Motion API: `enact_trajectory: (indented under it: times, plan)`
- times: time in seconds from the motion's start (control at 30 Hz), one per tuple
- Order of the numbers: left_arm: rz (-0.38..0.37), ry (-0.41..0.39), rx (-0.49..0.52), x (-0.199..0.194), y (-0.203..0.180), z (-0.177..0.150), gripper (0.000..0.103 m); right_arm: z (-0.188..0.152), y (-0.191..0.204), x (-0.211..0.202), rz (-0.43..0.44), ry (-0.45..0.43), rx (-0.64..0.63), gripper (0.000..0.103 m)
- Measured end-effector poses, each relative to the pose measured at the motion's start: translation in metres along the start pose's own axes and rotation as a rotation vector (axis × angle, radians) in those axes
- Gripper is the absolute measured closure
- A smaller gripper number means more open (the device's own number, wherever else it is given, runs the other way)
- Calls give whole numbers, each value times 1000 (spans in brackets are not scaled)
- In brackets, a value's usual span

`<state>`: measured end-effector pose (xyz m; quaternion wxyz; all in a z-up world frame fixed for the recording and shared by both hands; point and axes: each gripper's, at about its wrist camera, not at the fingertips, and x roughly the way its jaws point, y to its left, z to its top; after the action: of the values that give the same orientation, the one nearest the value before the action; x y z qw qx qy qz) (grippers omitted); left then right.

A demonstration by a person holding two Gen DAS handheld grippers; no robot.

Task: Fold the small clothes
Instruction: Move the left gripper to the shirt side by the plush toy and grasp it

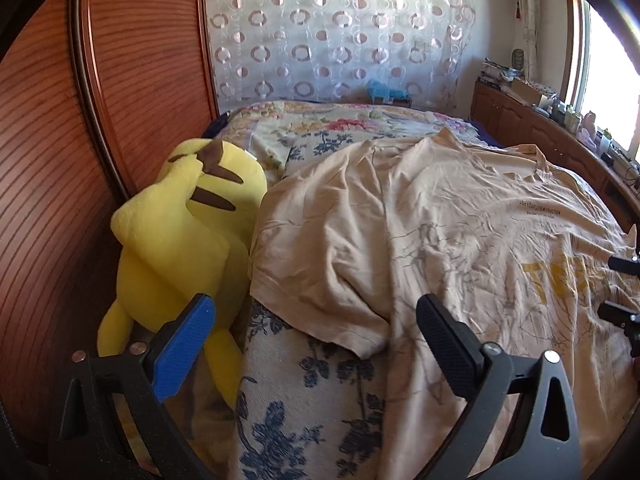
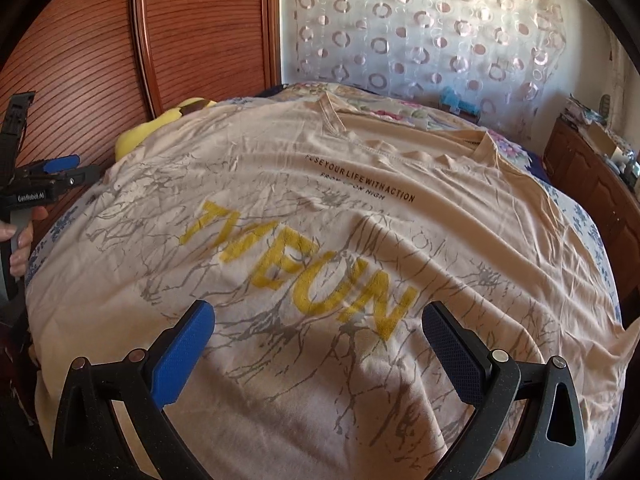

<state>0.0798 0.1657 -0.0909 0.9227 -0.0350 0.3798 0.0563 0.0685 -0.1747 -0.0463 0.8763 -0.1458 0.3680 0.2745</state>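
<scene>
A beige T-shirt (image 2: 320, 184) with yellow letters and grey crack print lies spread face up on the bed, collar toward the far side. In the left wrist view the T-shirt (image 1: 460, 220) has its left sleeve (image 1: 320, 280) lying just ahead of my left gripper (image 1: 312, 320), which is open and empty above the sleeve hem. My right gripper (image 2: 316, 328) is open and empty, hovering over the shirt's lower front. The left gripper also shows in the right wrist view (image 2: 60, 172) at the shirt's left edge. The right gripper's fingertips (image 1: 618, 312) show at the right edge of the left view.
A yellow plush toy (image 1: 188, 248) lies against the wooden wardrobe (image 1: 60, 160) left of the shirt. The floral bedspread (image 1: 304, 400) covers the bed. A curtain (image 1: 340, 28) hangs behind. A cluttered wooden cabinet (image 1: 532, 120) stands at the right under the window.
</scene>
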Motion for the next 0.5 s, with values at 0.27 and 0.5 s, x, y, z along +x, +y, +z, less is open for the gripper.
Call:
enact_trajectory:
  times: [0.27,0.5]
  plan:
    - [-83,88,-60,30,30,21,27,5,15,22,-51,49,-39,0]
    - [-89,166,-88,60,46,26,46,4,11,24,-38,47,-29,0]
